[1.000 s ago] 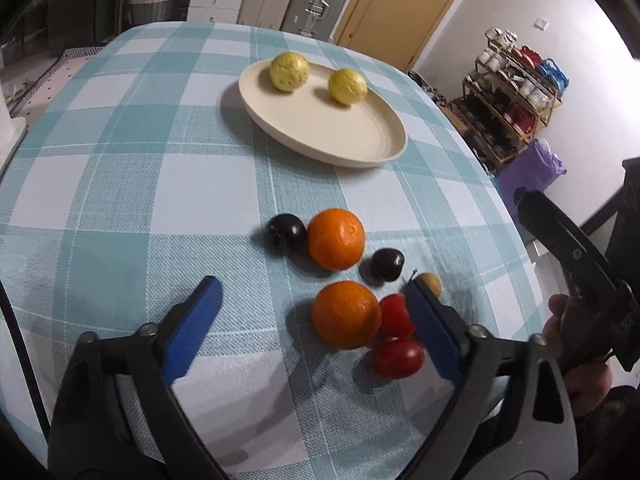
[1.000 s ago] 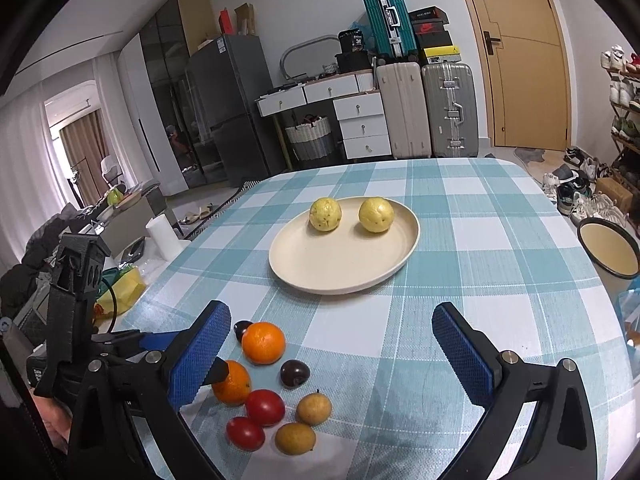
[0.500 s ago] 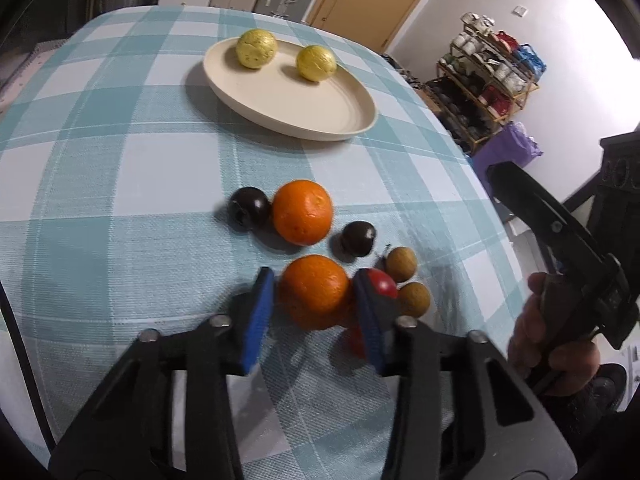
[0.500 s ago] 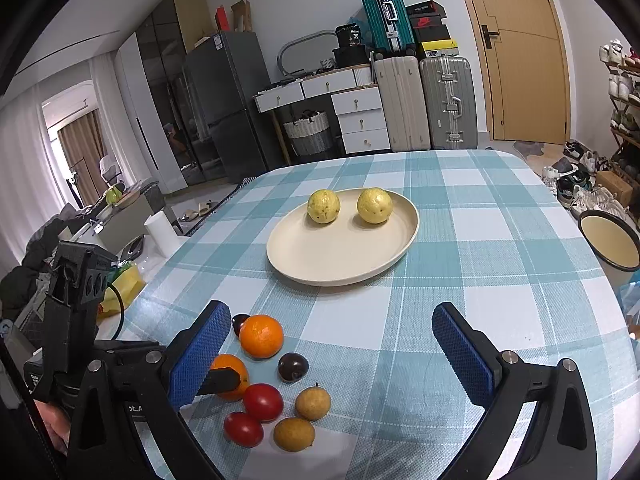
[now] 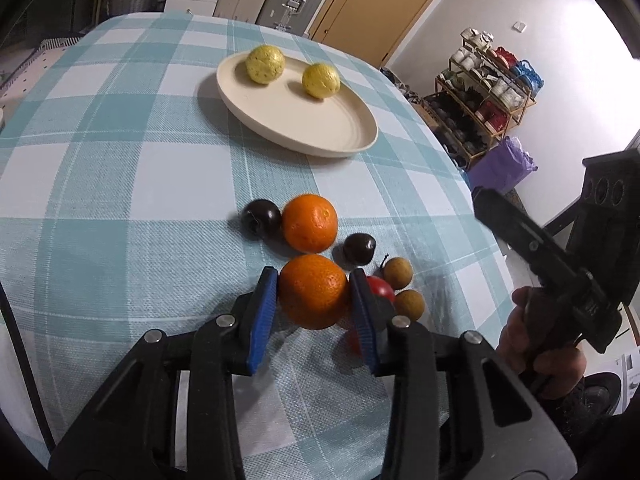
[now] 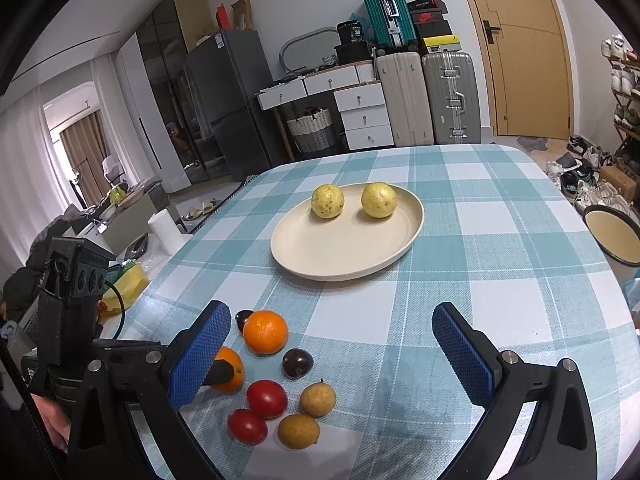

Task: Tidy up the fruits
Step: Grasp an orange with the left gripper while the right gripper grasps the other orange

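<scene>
- Left wrist view: near orange [image 5: 313,290] is clamped by left claw [image 5: 314,309]; tomato [image 5: 380,288] crowded against right pad.
- Right claw [image 6: 332,352] is held wide apart, w/ bare worktop [image 6: 500,264] ahead up to plate [image 6: 347,254].

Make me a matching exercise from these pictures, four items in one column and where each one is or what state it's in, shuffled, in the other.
Items
1. near orange
2. yellow fruits
3. right gripper
4. far orange

Place or state
A. on the cream plate
B. open, holding nothing
C. clamped between the left gripper's blue pads
D. on the tablecloth beside a dark plum

Pairs: 1-C, 2-A, 3-B, 4-D
</scene>
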